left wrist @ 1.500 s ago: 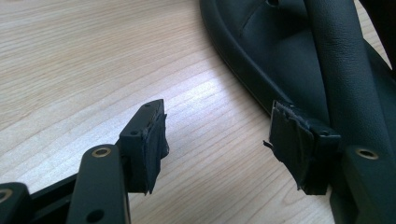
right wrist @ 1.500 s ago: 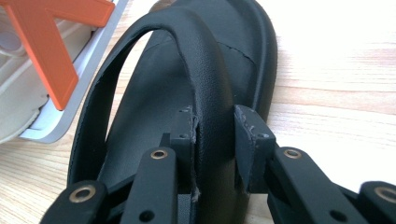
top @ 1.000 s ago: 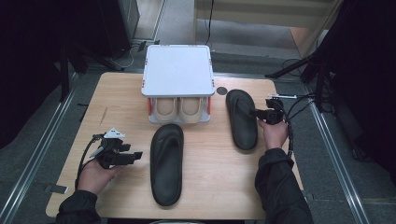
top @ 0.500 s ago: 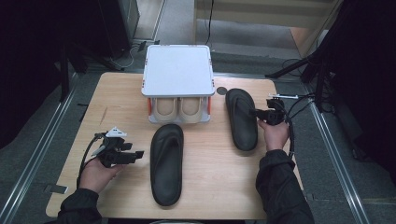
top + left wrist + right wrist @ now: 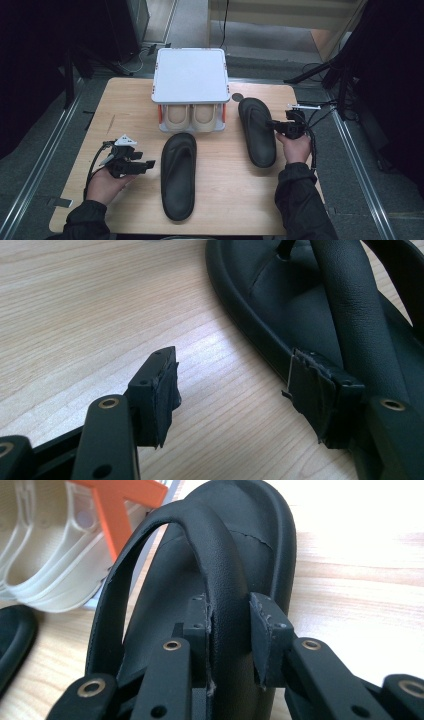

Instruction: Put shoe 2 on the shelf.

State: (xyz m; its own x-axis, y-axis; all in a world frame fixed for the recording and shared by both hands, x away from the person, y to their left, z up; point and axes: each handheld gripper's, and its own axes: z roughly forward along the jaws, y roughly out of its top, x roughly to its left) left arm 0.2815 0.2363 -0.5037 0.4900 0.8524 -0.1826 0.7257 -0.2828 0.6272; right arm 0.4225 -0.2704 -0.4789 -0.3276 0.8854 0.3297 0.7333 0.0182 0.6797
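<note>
Two black flip-flop sandals lie on the wooden table (image 5: 125, 105). The left sandal (image 5: 178, 175) lies flat in the middle, toe toward the rack. My left gripper (image 5: 147, 164) hovers just left of it, open, with nothing between its jaws; in the left gripper view the gripper (image 5: 235, 375) has one pad over the edge of that sandal (image 5: 310, 305). The right sandal (image 5: 257, 142) lies at the right. My right gripper (image 5: 272, 124) comes at it from the right and is shut on its strap (image 5: 225, 570), which fills the gap between the pads of the gripper (image 5: 230, 615).
A white low rack (image 5: 190, 75) with orange legs (image 5: 115, 510) stands at the back middle, with a pair of beige shoes (image 5: 192, 117) under it. A small dark disc (image 5: 237, 97) lies beside the rack. Metal rails run along the floor on both sides.
My right gripper has shifted a little with the sandal strap in its jaws. The left gripper and the left sandal have stayed where they were.
</note>
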